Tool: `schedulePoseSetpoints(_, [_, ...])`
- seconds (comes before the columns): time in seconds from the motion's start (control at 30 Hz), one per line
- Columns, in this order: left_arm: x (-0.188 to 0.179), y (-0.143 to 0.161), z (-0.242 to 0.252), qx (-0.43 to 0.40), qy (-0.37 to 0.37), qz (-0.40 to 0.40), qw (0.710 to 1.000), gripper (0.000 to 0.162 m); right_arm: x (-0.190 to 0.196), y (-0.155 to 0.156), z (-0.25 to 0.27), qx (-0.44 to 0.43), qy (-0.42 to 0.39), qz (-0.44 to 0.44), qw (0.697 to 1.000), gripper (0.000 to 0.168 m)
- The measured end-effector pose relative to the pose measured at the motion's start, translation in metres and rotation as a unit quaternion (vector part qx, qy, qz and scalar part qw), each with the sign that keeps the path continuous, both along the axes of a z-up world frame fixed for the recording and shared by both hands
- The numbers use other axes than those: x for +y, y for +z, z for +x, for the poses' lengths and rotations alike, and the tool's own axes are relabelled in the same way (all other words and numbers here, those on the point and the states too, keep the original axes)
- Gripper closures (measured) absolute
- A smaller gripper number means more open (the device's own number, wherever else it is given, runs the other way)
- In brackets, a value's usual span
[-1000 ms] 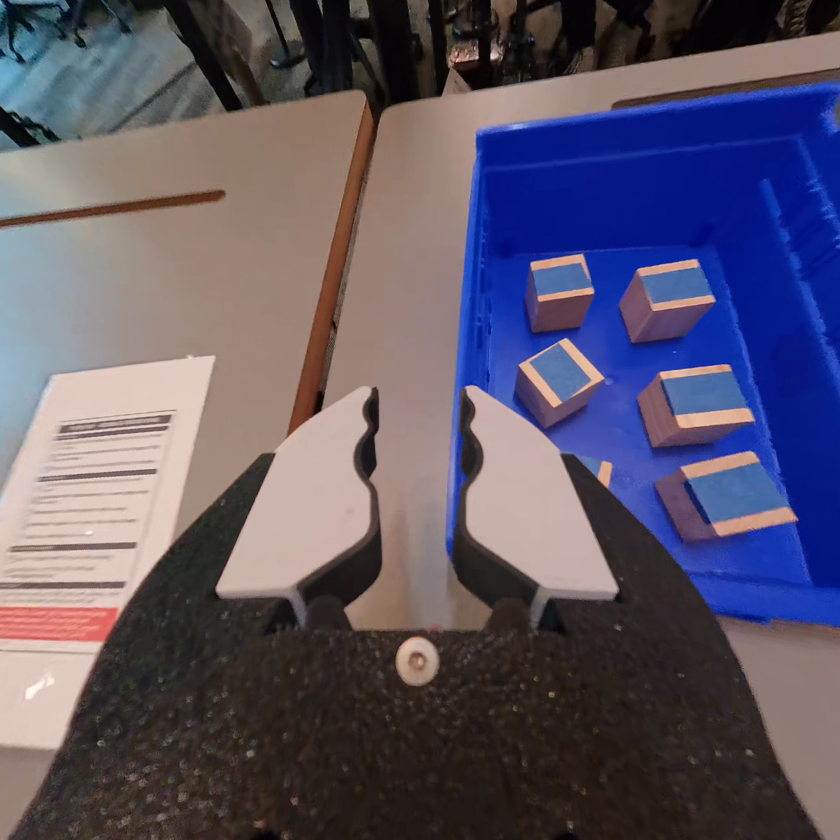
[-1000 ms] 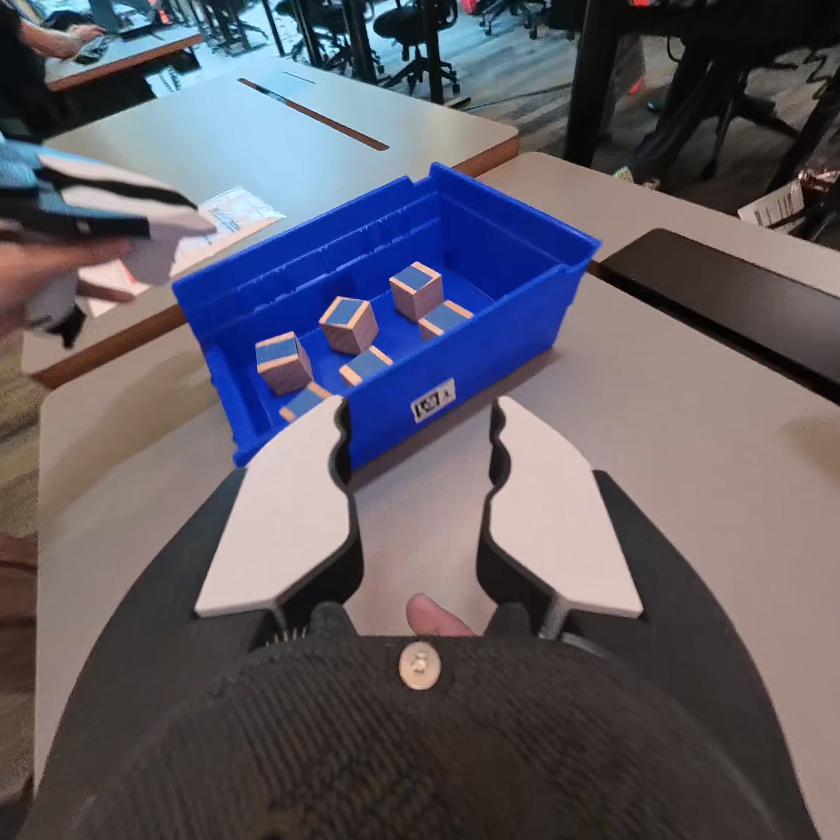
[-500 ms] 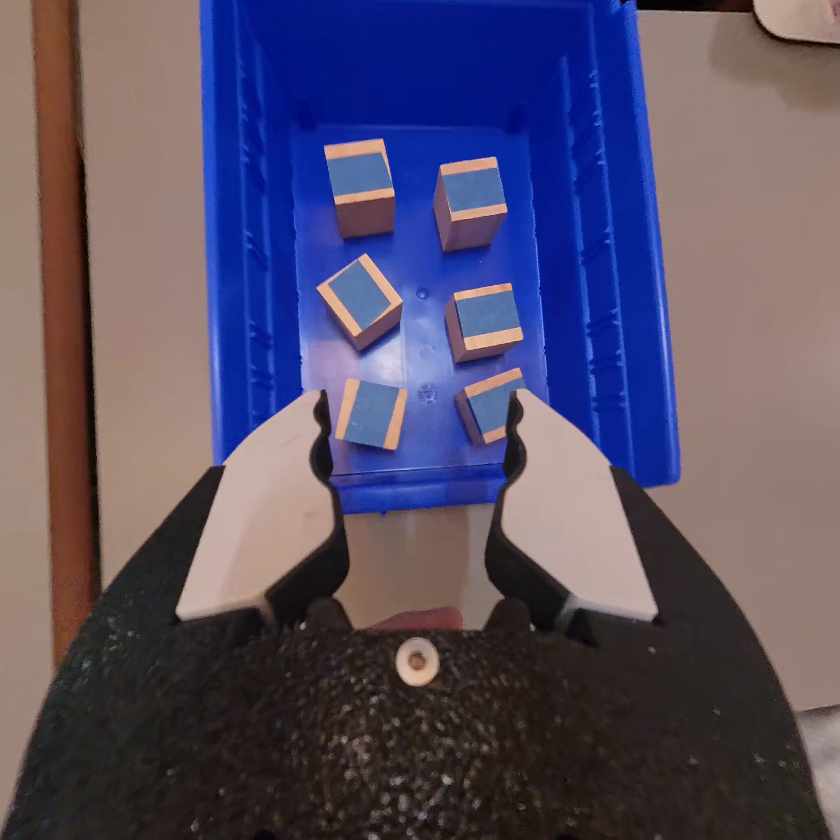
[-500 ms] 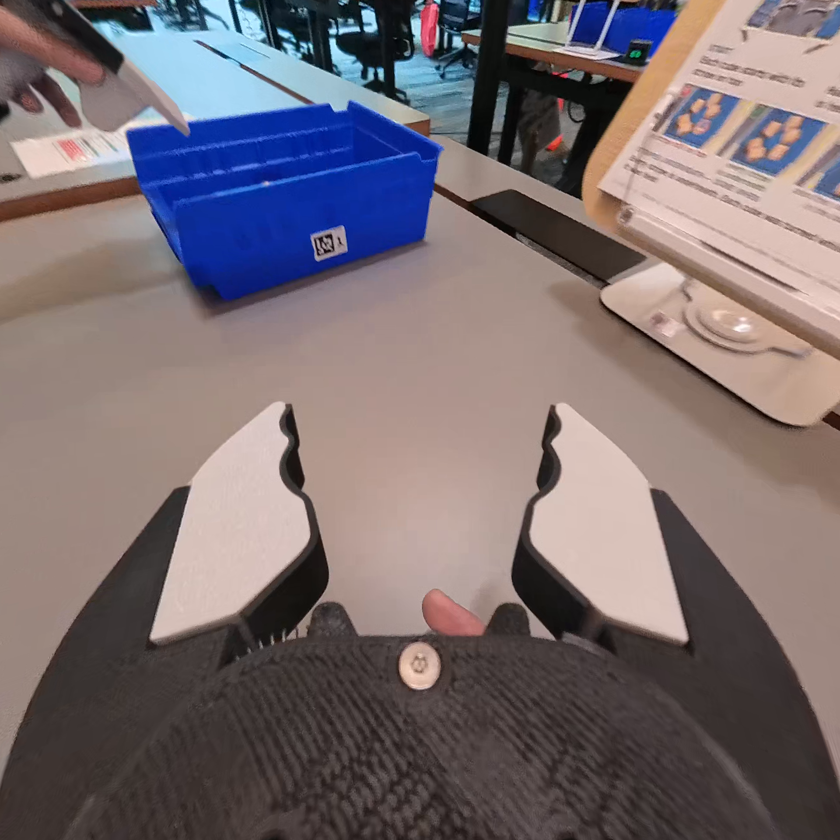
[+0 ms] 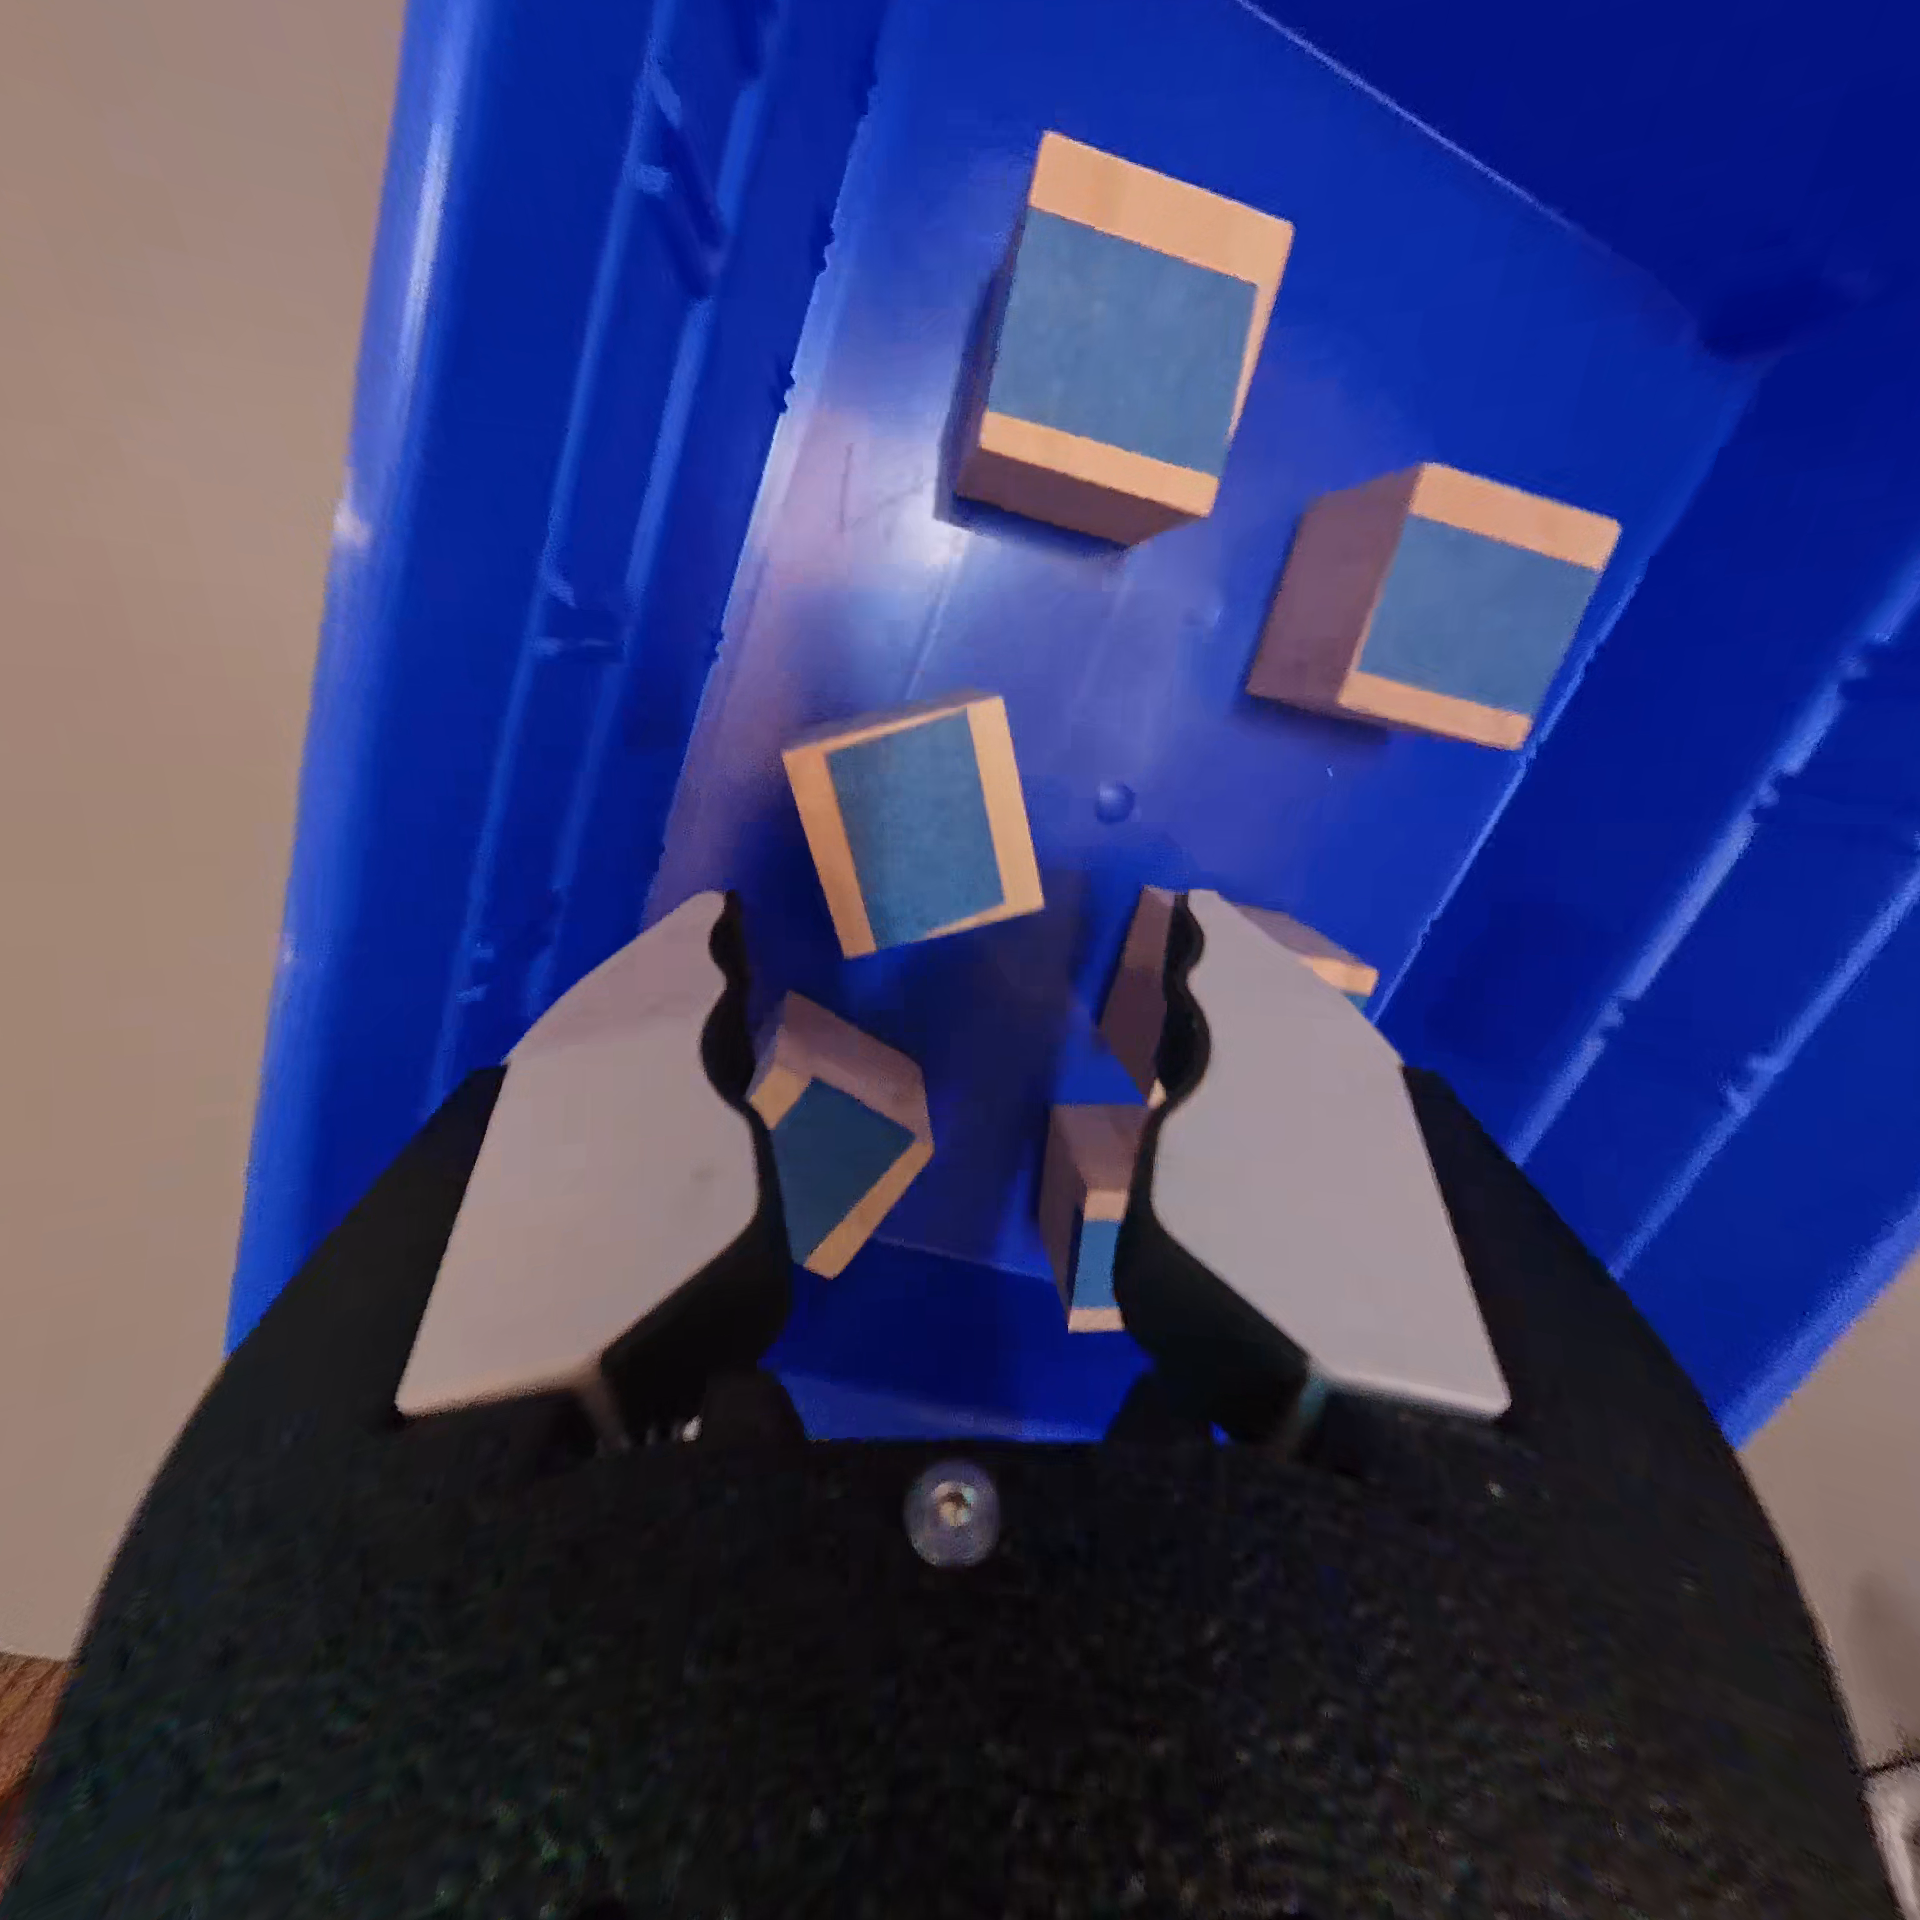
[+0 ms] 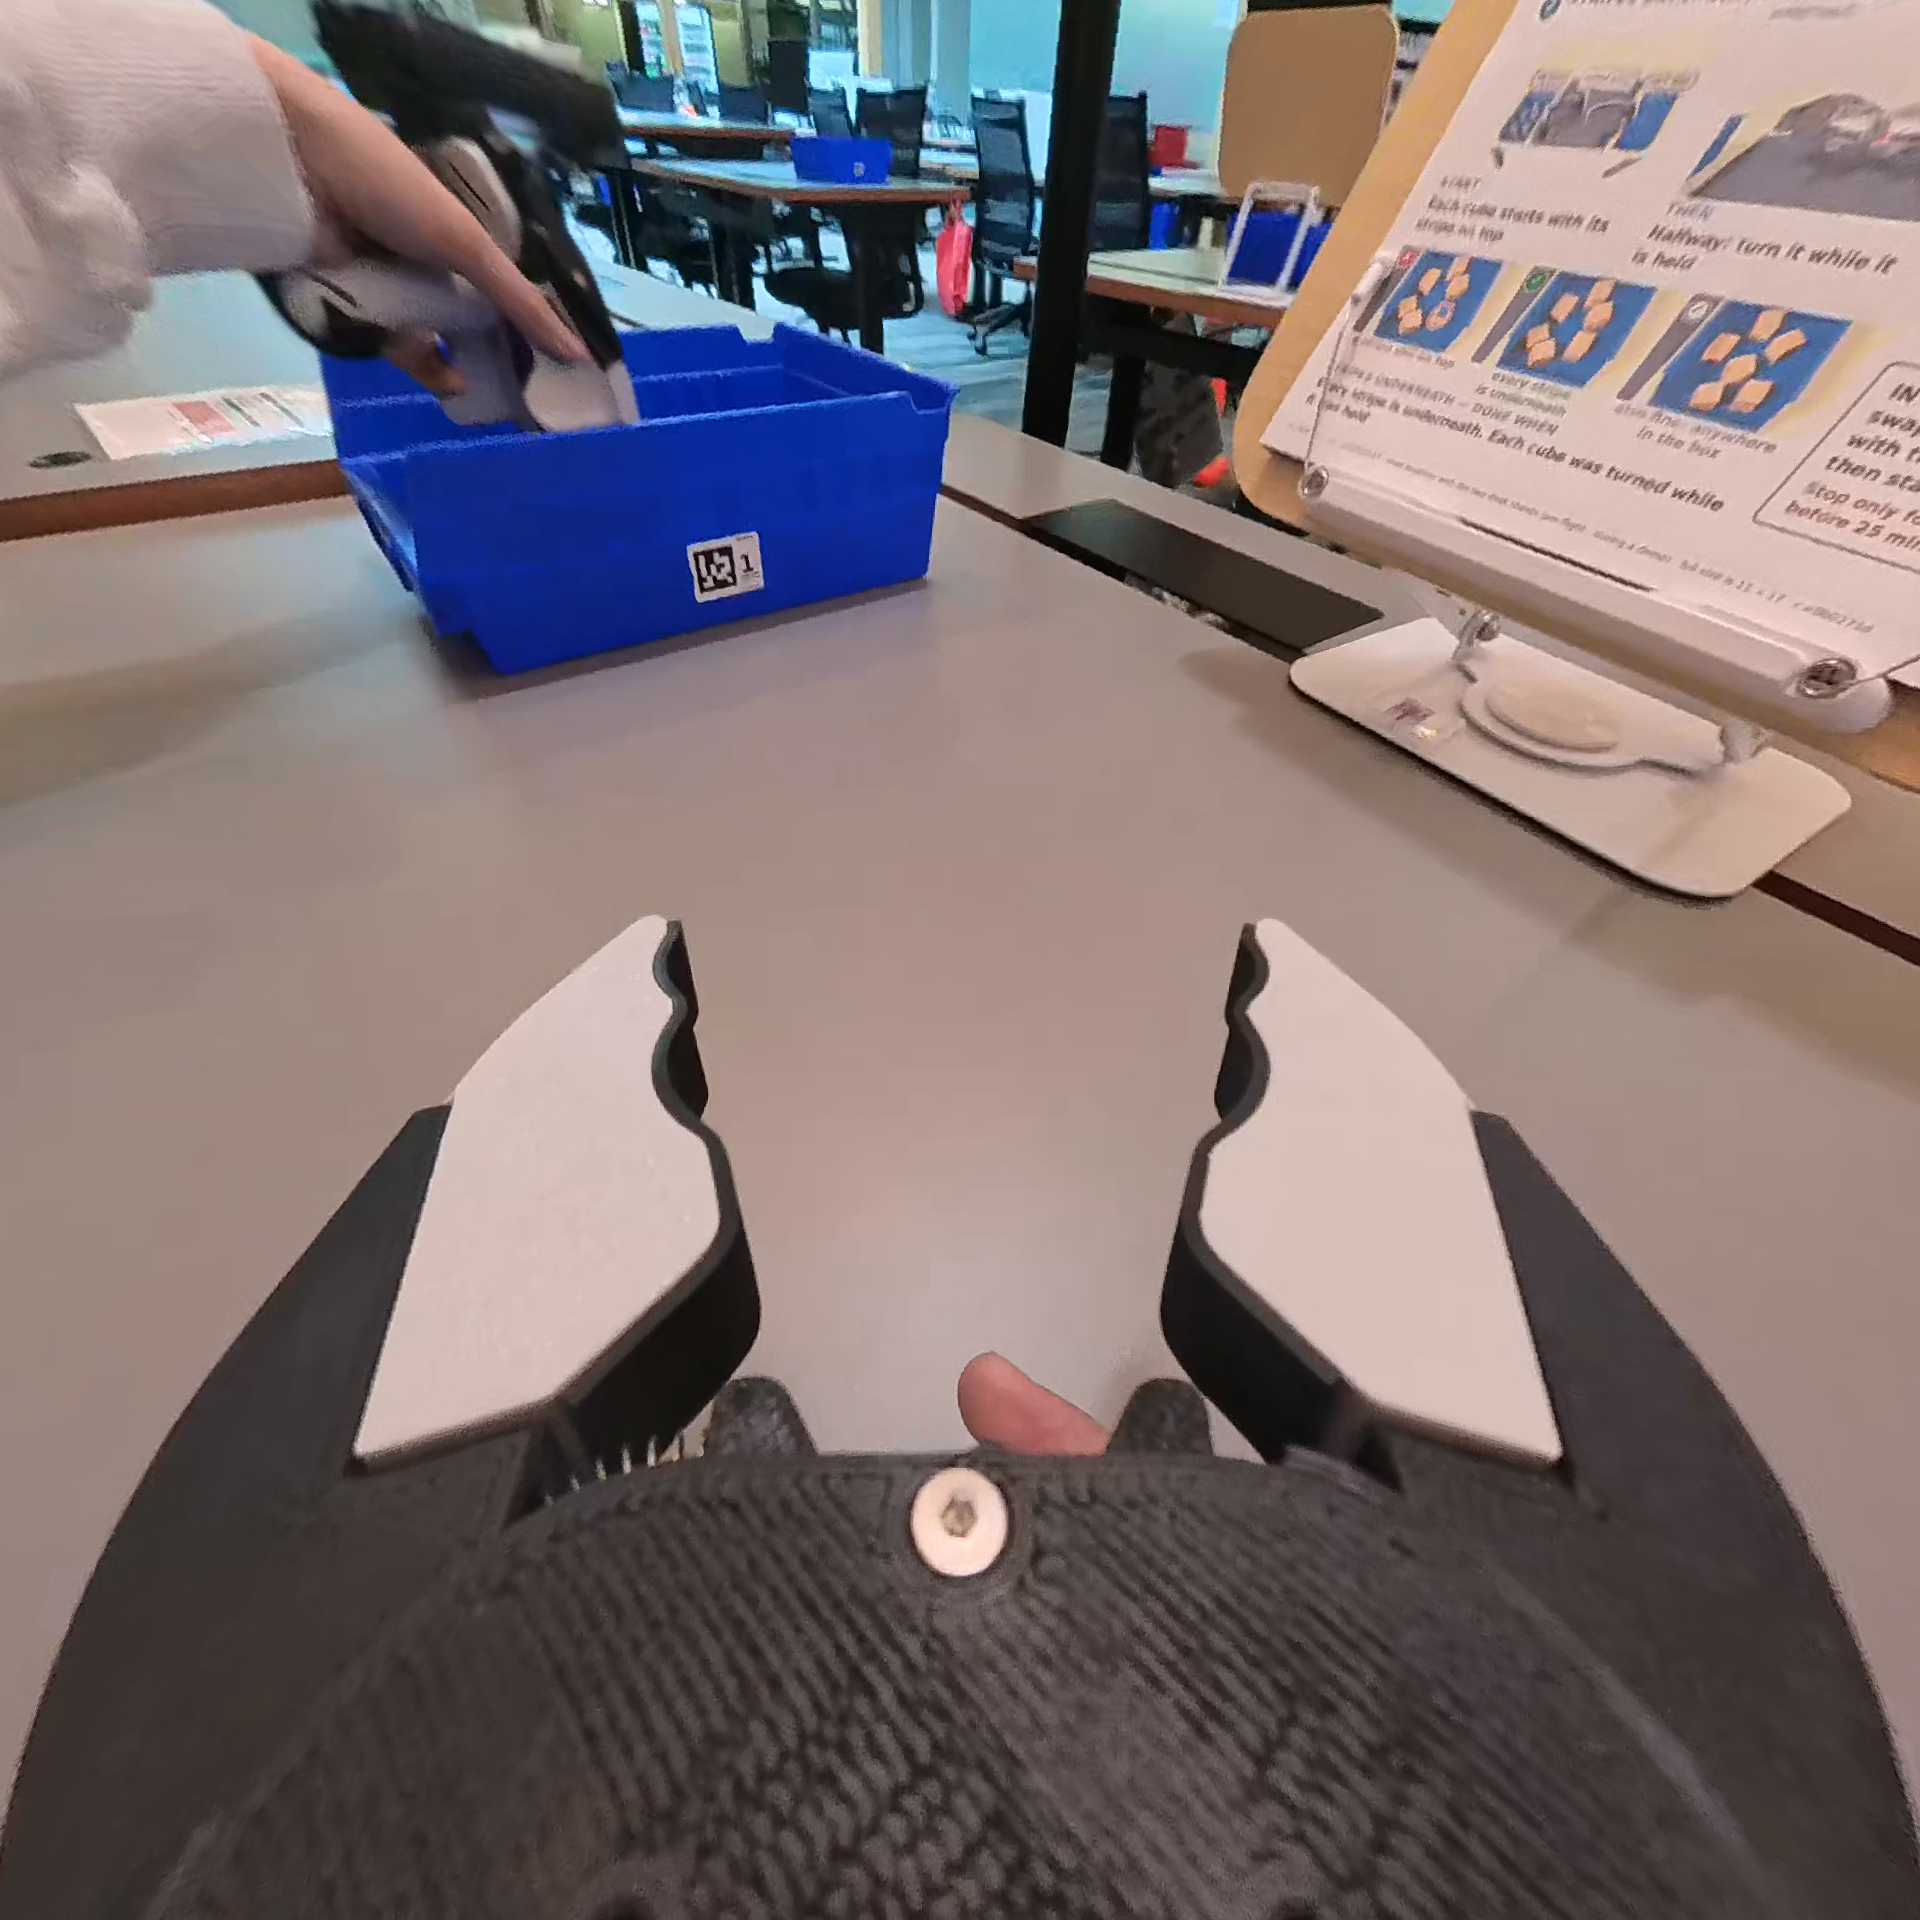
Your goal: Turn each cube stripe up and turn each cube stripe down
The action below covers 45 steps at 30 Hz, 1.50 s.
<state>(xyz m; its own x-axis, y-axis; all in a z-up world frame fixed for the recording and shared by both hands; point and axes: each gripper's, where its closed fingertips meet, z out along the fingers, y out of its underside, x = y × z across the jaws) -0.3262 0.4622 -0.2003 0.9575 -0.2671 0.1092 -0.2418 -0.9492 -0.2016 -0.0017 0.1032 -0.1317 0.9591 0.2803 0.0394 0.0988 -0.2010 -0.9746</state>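
Left gripper (image 5: 951, 914), jaws spread wide and empty, pointing steeply downward; seen from the right wrist view it (image 6: 561, 384) is held by a hand (image 6: 416, 239) in a white sleeve (image 6: 114, 177). Right gripper (image 6: 961, 940), jaws spread wide and empty, held level; a fingertip (image 6: 1023, 1408) shows behind its jaws.

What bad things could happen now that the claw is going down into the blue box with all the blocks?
The open left gripper sits low in the blue bin with cubes crowded near both fingers. It might bump the cube by its left finger or the one by its right finger instead of grabbing cleanly. The view is blurry, suggesting fast motion, so a nudge could tip a neighbour.
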Motion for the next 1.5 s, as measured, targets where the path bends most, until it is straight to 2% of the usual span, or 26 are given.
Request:
schedulePoseSetpoints(0.1, [0.008,-0.01,-0.001,0.015,0.023,-0.004,1.0,0.087,-0.002,0.008,0.001,0.007,0.009,0.018,1.0,0.07])
schedulePoseSetpoints(0.33, [0.013,-0.027,0.001,0.035,0.038,0.005,0.999,0.104,-0.004,0.009,0.002,0.004,0.014,0.029,0.999,0.073])
schedulePoseSetpoints(0.43, [0.015,-0.029,0.0,0.039,0.031,0.021,0.999,0.116,-0.003,0.008,0.002,0.002,0.016,0.031,0.999,0.074])
schedulePoseSetpoints(0.57, [0.015,-0.027,0.004,0.023,-0.003,0.037,0.999,0.116,-0.003,0.006,0.002,0.001,0.014,0.035,0.999,0.075])
schedulePoseSetpoints(0.67, [0.015,-0.007,0.016,-0.019,-0.03,0.077,0.996,0.116,-0.004,0.01,0.001,0.002,0.016,0.044,0.999,0.077])
schedulePoseSetpoints(0.8, [-0.002,0.061,0.056,-0.132,-0.077,0.145,0.977,0.116,-0.007,0.018,-0.003,0.002,0.025,0.061,0.998,0.079])
schedulePoseSetpoints(0.93, [-0.06,0.139,0.12,-0.313,-0.162,0.16,0.922,0.117,-0.011,0.035,-0.007,-0.001,0.034,0.097,0.995,0.078])
schedulePoseSetpoints(1.07, [-0.136,0.187,0.174,-0.434,-0.256,0.132,0.854,0.117,-0.022,0.062,-0.012,-0.03,0.041,0.153,0.987,0.079])
schedulePoseSetpoints(1.2, [-0.219,0.205,0.223,-0.512,-0.349,0.094,0.779,0.117,-0.037,0.085,-0.02,-0.071,0.062,0.192,0.977,0.083])
schedulePoseSetpoints(1.33, [-0.292,0.214,0.263,-0.594,-0.405,0.046,0.694,0.117,-0.05,0.103,-0.02,-0.118,0.07,0.23,0.964,0.088])
schedulePoseSetpoints(1.5, [-0.362,0.206,0.301,-0.625,-0.467,0.0,0.625,0.117,-0.065,0.118,-0.007,-0.158,0.052,0.268,0.949,0.095])
